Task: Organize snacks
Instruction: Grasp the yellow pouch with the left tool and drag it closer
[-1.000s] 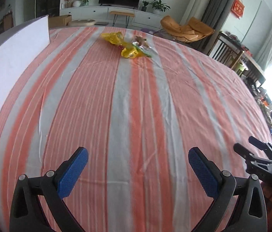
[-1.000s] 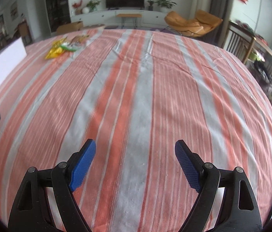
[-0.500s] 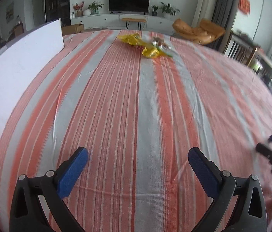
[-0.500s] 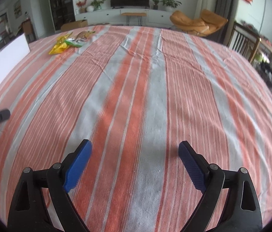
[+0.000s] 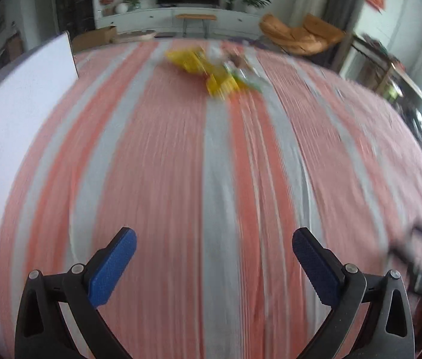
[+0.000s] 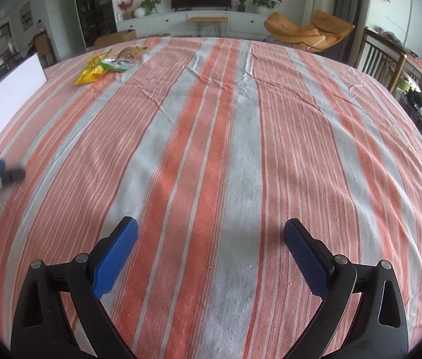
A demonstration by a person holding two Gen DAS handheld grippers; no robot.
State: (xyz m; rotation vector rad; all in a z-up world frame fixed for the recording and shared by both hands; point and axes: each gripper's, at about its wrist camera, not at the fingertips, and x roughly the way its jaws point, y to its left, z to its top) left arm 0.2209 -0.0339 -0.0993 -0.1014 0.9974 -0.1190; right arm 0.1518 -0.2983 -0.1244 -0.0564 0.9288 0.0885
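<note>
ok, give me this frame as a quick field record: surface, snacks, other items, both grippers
surface: table under an orange and grey striped cloth
snacks: small pile of snack packets at the far left of the cloth, yellow and green wrappers among them; blurred in the left wrist view
other items: white board standing along the left edge
left gripper: open, nothing between the fingers, not at the pile
right gripper: open, jaws have just been opening, nothing between them, above bare cloth
task state: no packet picked up yet
</note>
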